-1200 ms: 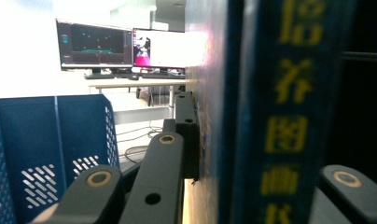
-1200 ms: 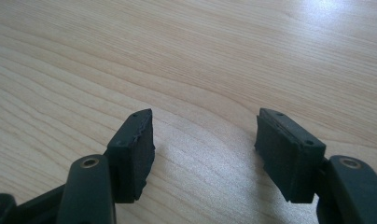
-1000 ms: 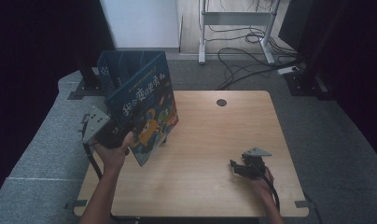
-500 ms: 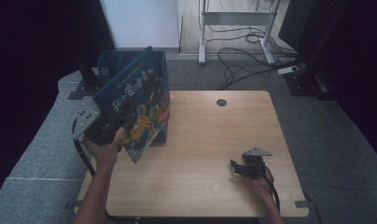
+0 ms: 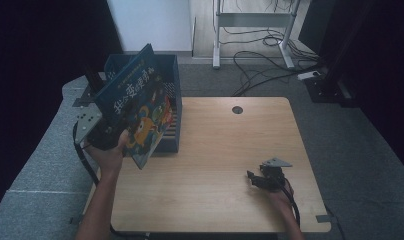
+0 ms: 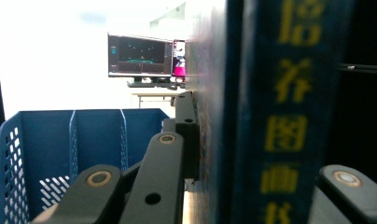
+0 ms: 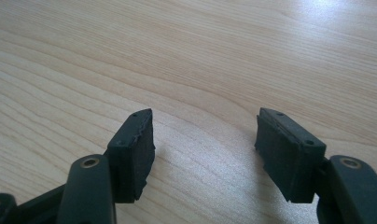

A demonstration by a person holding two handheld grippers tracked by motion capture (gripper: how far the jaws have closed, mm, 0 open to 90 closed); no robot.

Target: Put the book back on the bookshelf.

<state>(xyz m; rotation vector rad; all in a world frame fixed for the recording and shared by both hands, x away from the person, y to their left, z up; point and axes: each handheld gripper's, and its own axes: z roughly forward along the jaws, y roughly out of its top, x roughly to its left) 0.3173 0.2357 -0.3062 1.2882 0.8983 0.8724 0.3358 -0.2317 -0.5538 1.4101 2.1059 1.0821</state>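
A blue picture book [image 5: 139,110] with yellow lettering and cartoon figures hangs tilted at the table's left, over the front of a blue slotted plastic basket [image 5: 171,75]. My left gripper [image 5: 108,138] is shut on the book's lower left edge. In the left gripper view the book's spine [image 6: 282,112] stands upright between the jaws, and the basket [image 6: 79,140] lies beyond. My right gripper [image 5: 256,181] rests low on the wooden table [image 5: 230,135] at the front right. Its jaws stand open, and the right gripper [image 7: 205,140] has only bare wood between its pads.
A round cable hole [image 5: 237,109] sits near the table's far edge. Grey carpet surrounds the table, with cables and a metal stand's legs [image 5: 250,50] behind it. A monitor [image 6: 140,56] on a desk shows far off in the left gripper view.
My left hand has carried the book a little left and back, toward the blue basket. The right gripper has kept still.
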